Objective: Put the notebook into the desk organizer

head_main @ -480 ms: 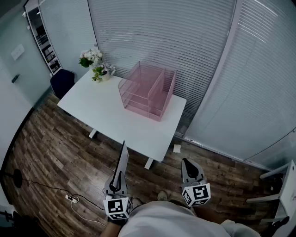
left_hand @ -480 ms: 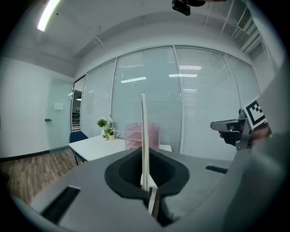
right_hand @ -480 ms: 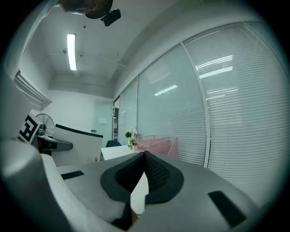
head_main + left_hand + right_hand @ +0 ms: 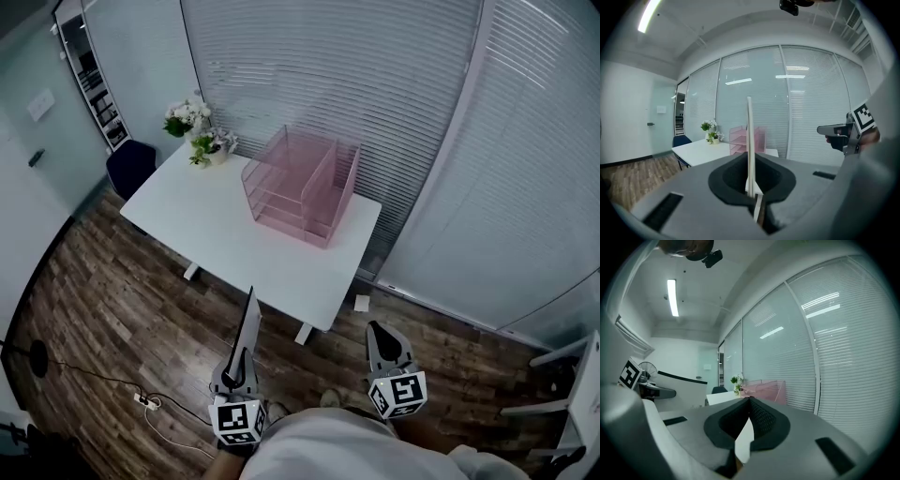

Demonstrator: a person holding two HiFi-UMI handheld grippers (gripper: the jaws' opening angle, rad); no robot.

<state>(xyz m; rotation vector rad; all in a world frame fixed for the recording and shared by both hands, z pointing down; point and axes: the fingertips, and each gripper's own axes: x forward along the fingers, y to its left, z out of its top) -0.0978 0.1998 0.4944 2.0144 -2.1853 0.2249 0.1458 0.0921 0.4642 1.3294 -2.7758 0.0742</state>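
A pink wire desk organizer [image 4: 302, 184] stands on the far right part of a white table [image 4: 216, 225]. Over the wood floor short of the table, my left gripper [image 4: 238, 367] is shut on a thin white notebook [image 4: 247, 328]. The notebook stands on edge and points toward the table. In the left gripper view the notebook [image 4: 750, 136] is a thin upright line rising from the jaws, with the organizer [image 4: 739, 140] far behind it. My right gripper [image 4: 380, 330] hangs level with the left one, shut with nothing in it. Its view shows the organizer [image 4: 765, 389] far ahead.
Two flower pots [image 4: 202, 131] stand at the table's far left corner, with a blue chair [image 4: 127, 167] beside it. A cable and power strip [image 4: 146, 403] lie on the floor at my left. Glass walls with blinds close off the back and right. A white frame [image 4: 574, 375] stands at the right.
The table and organizer sit very slightly lower and to the right in the head view. Both grippers and the notebook hold the same places.
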